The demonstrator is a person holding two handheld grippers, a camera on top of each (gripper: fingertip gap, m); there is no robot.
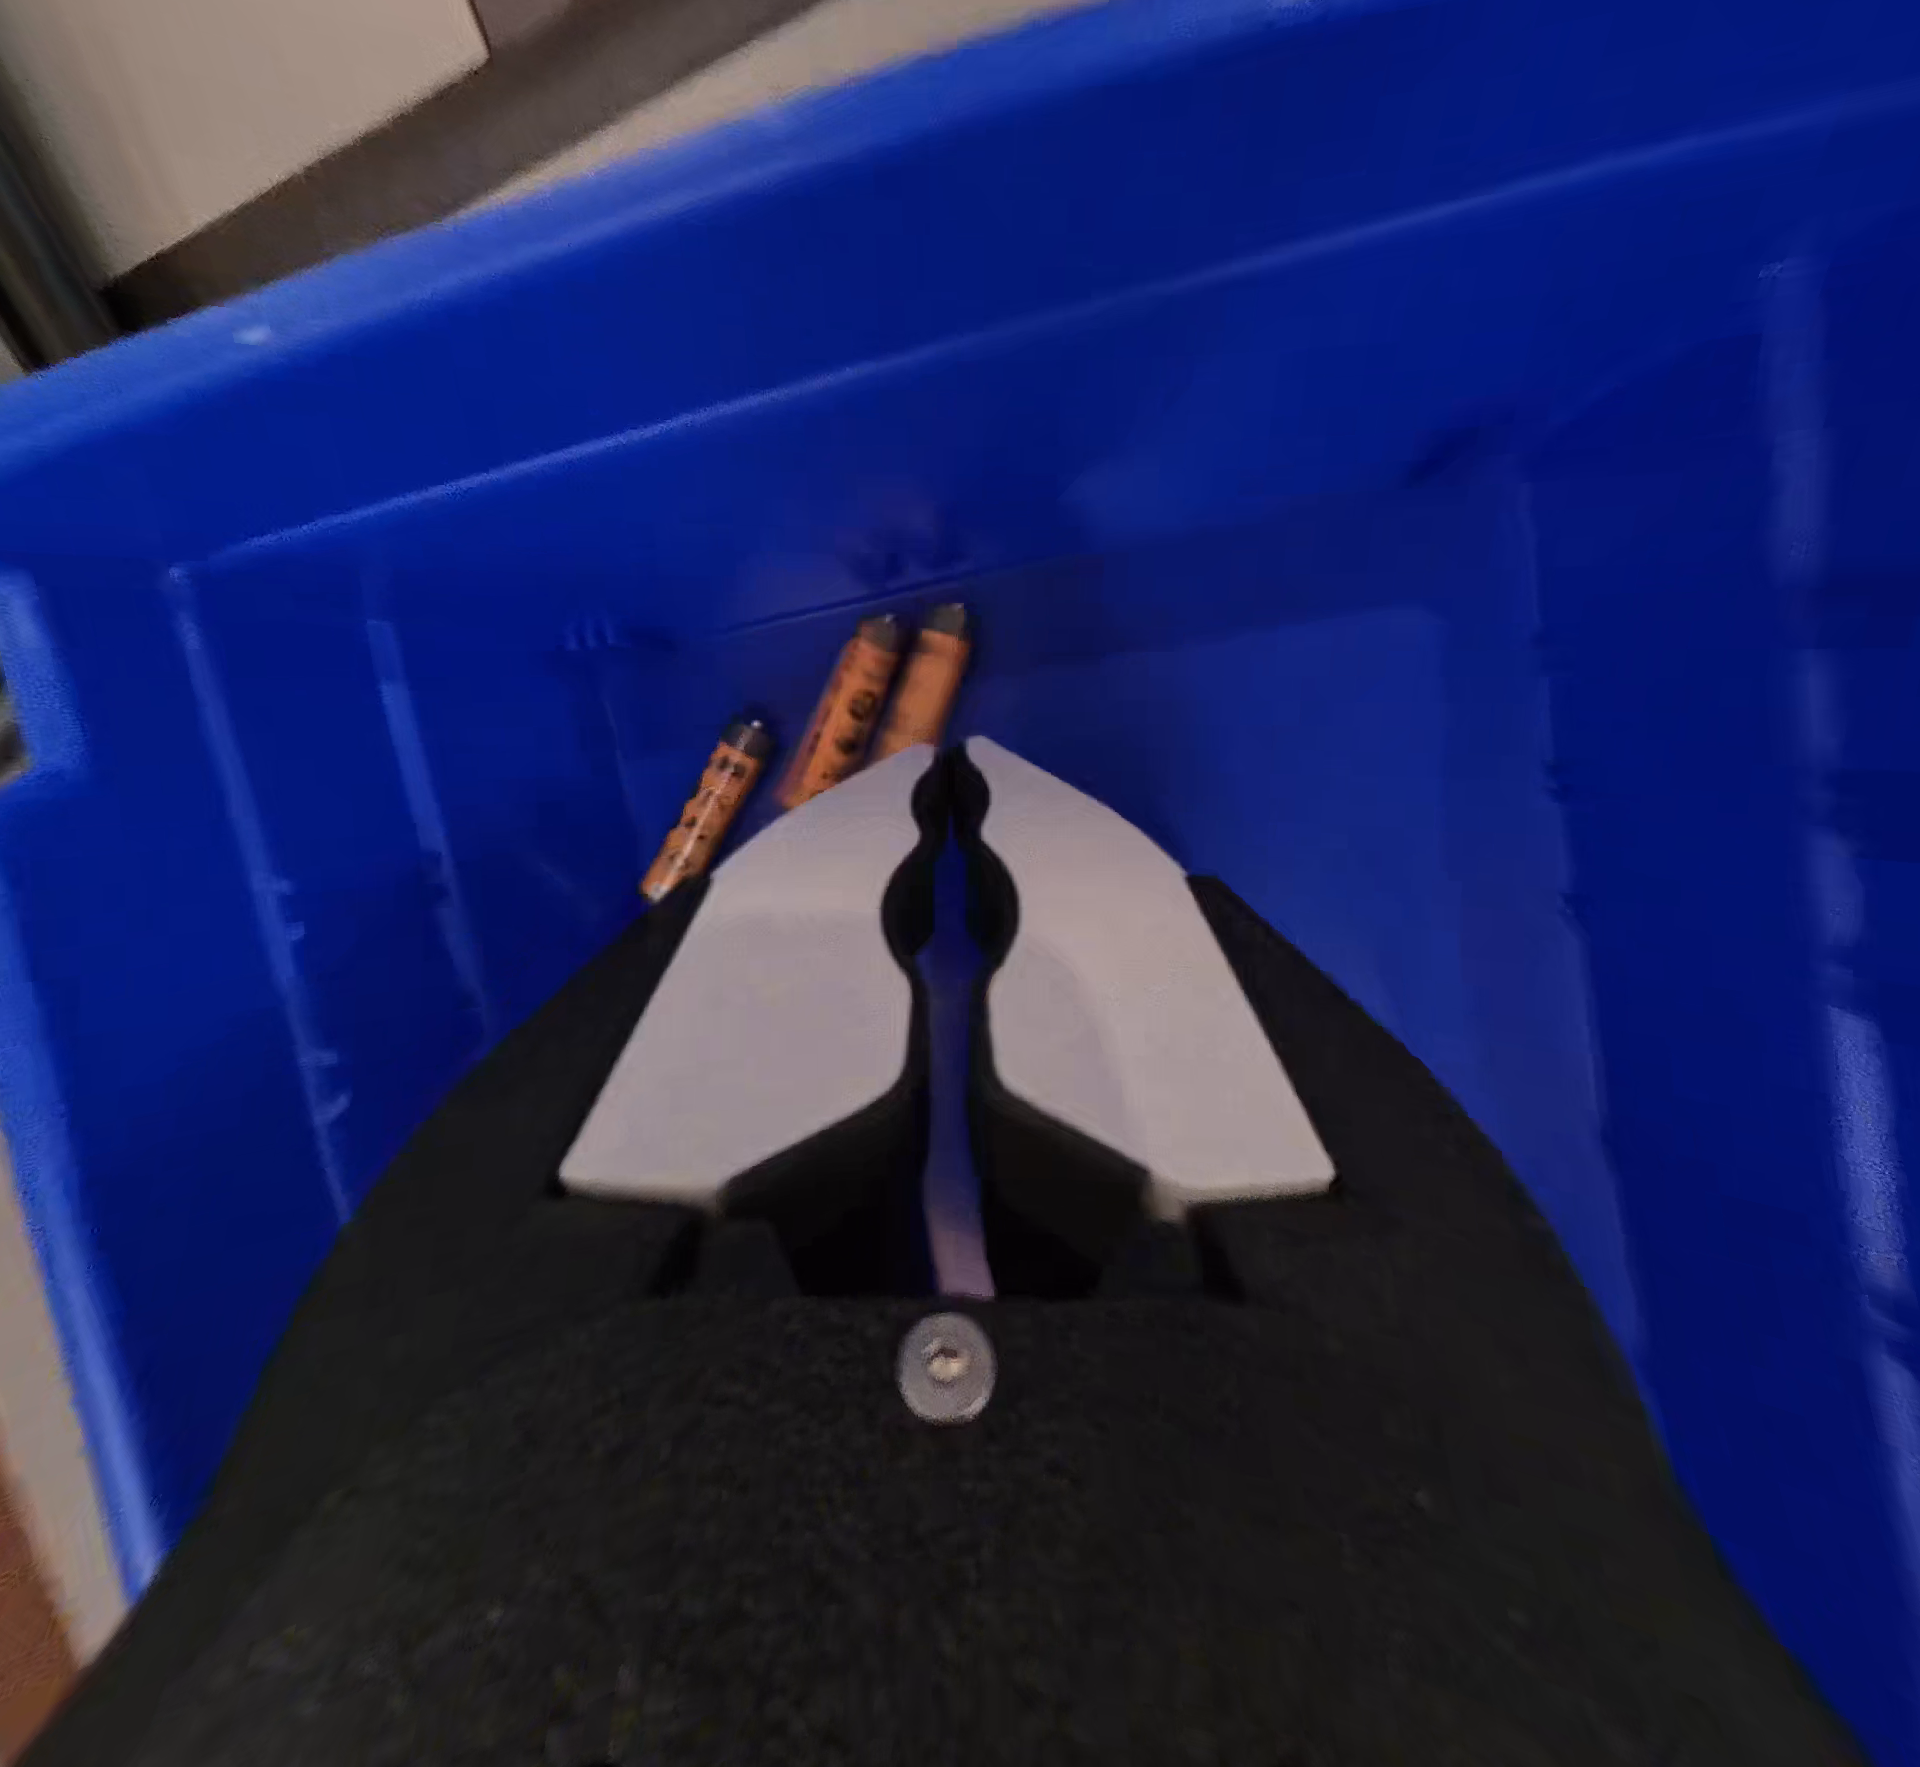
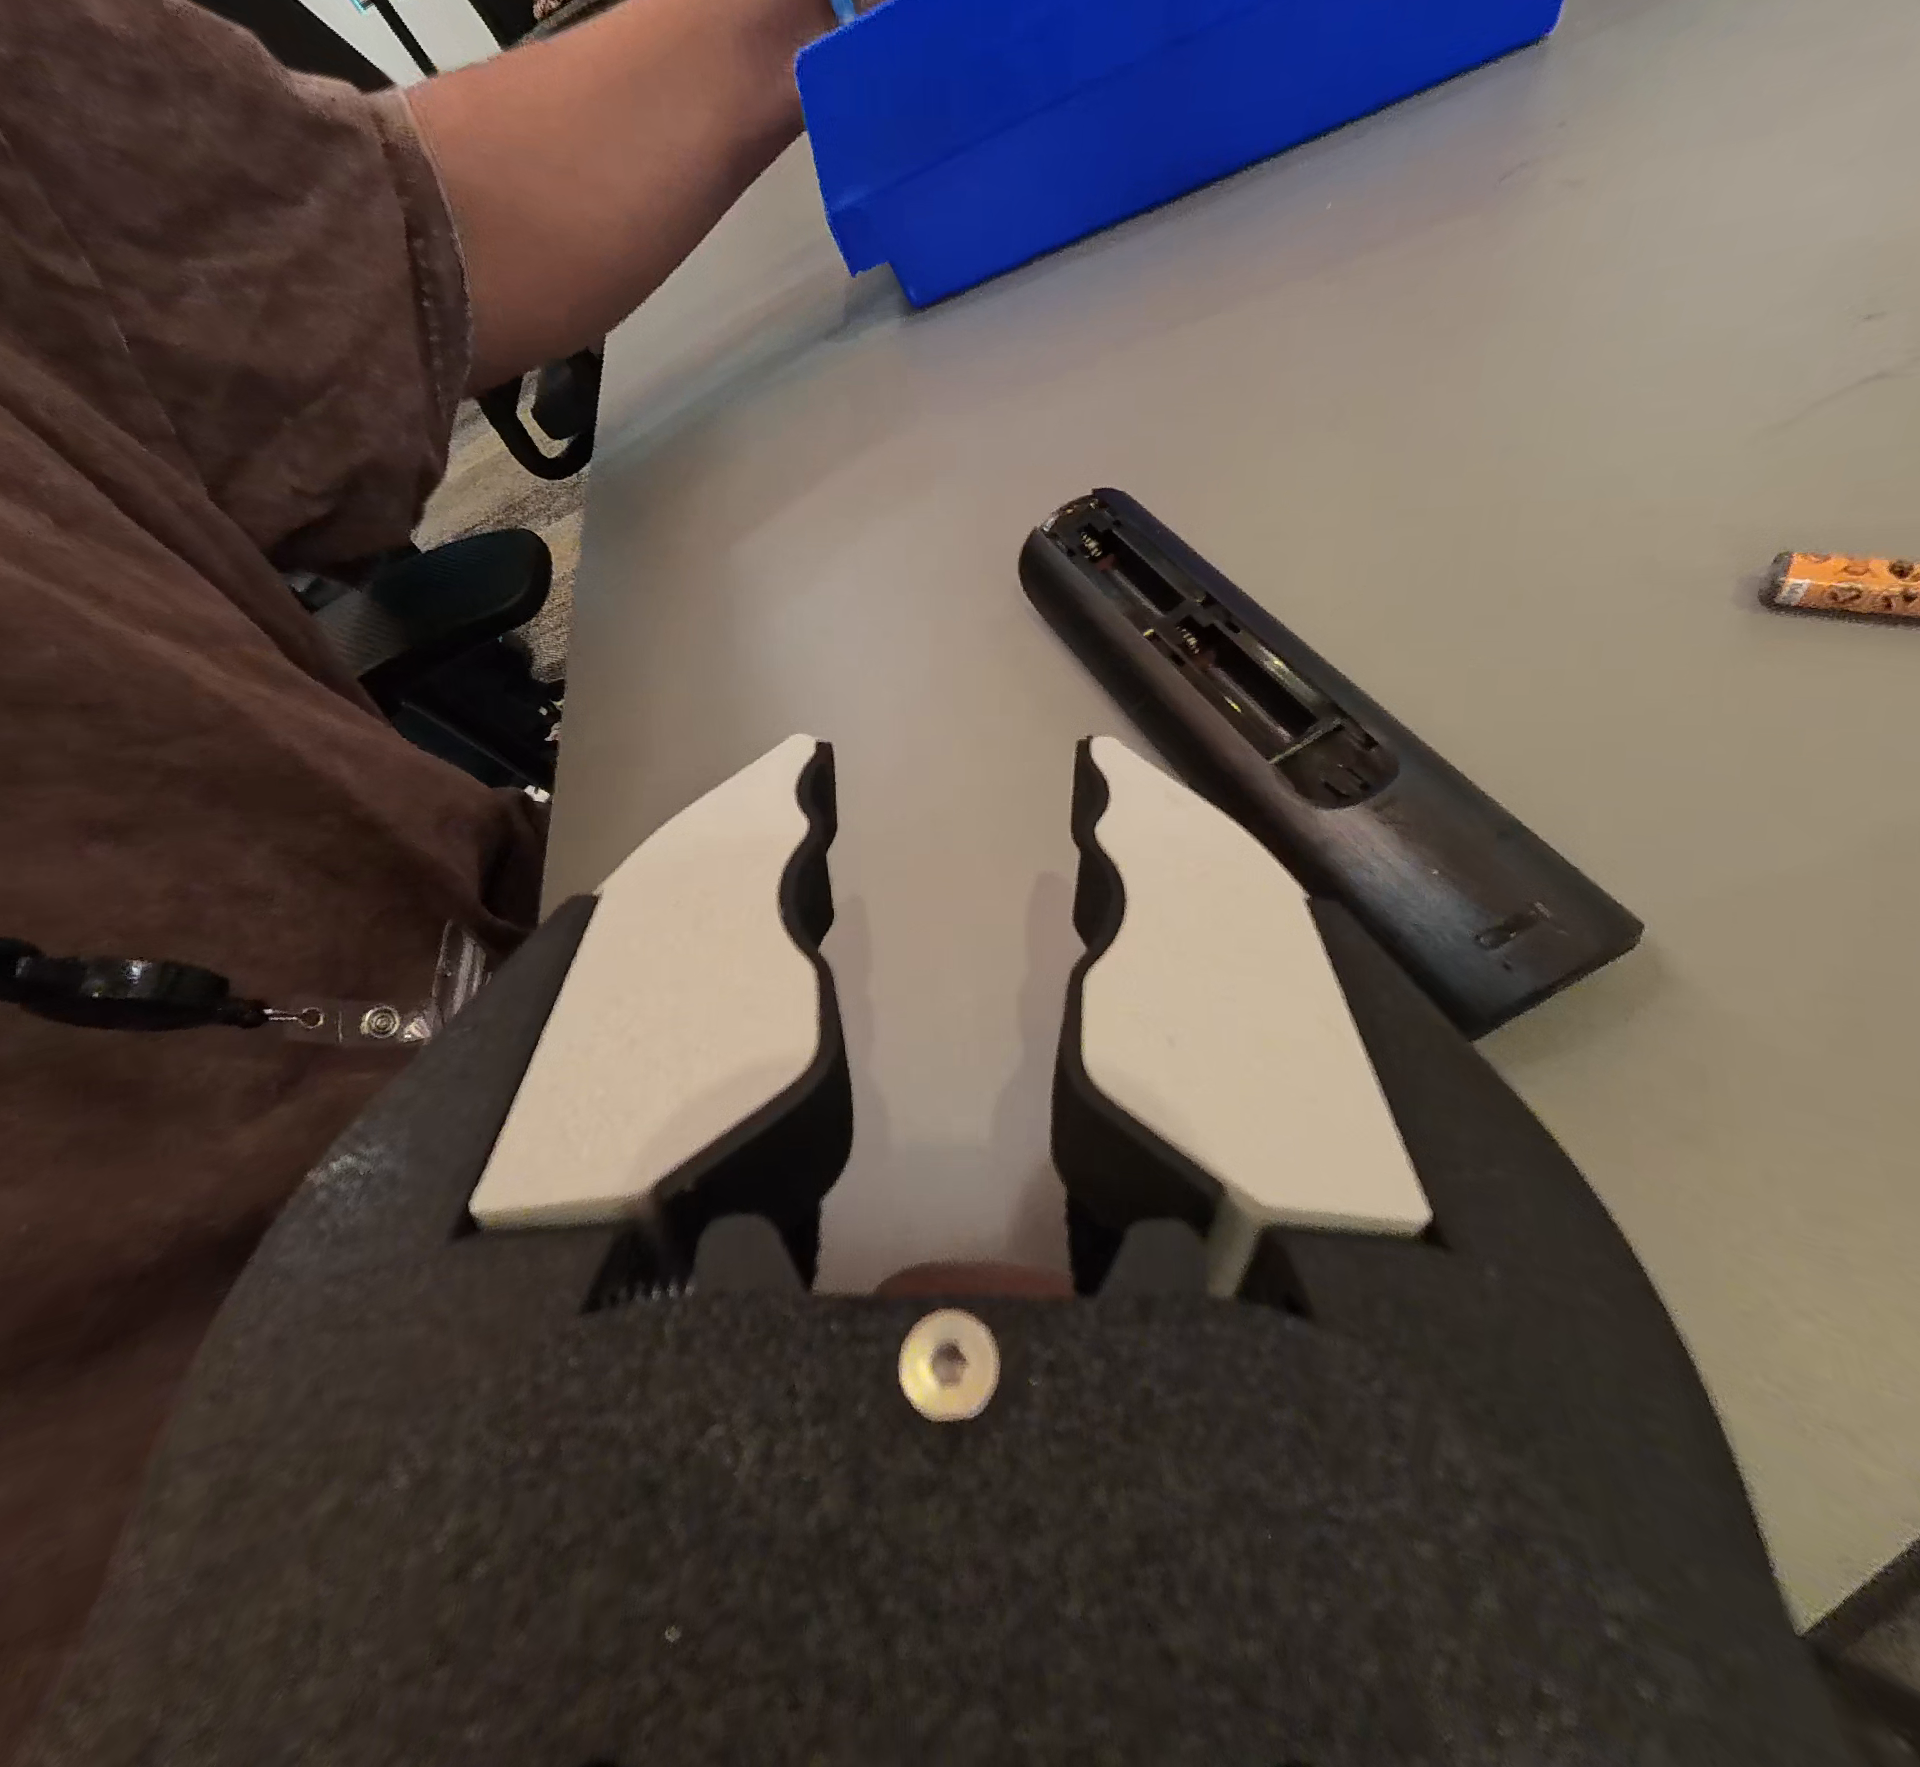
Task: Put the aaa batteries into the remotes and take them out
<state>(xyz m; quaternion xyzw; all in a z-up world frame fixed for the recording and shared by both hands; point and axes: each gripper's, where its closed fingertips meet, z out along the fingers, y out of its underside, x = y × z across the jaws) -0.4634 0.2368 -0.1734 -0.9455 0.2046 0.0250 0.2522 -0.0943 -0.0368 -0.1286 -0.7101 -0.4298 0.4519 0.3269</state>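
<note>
In the left wrist view my left gripper (image 1: 951, 753) is inside a blue bin (image 1: 1247, 429) with its jaws closed. Three orange AAA batteries lie on the bin floor by the far wall: one at the left (image 1: 707, 808) and a pair side by side (image 1: 844, 715) (image 1: 928, 687). The near end of the right one is hidden behind my fingertips, and no battery shows between them. In the right wrist view my right gripper (image 2: 954, 761) is open and empty over the grey table (image 2: 1455, 387). A black remote (image 2: 1309, 751) lies face down to its right, its battery bay uncovered and empty. Another orange battery (image 2: 1844, 587) lies at the right edge.
The blue bin (image 2: 1174, 86) stands at the back of the table in the right wrist view, with a person's arm (image 2: 623, 128) reaching into it. The person's brown shirt (image 2: 187, 470) fills the left side. The table's left edge runs close to my right gripper. The black remote (image 2: 1309, 751) lies some 6 centimetres from my right tips, 40 centimetres from my left tips. The left gripper is farther from the orange battery (image 2: 1844, 587), some 40 centimetres, than the right, some 15 centimetres.
</note>
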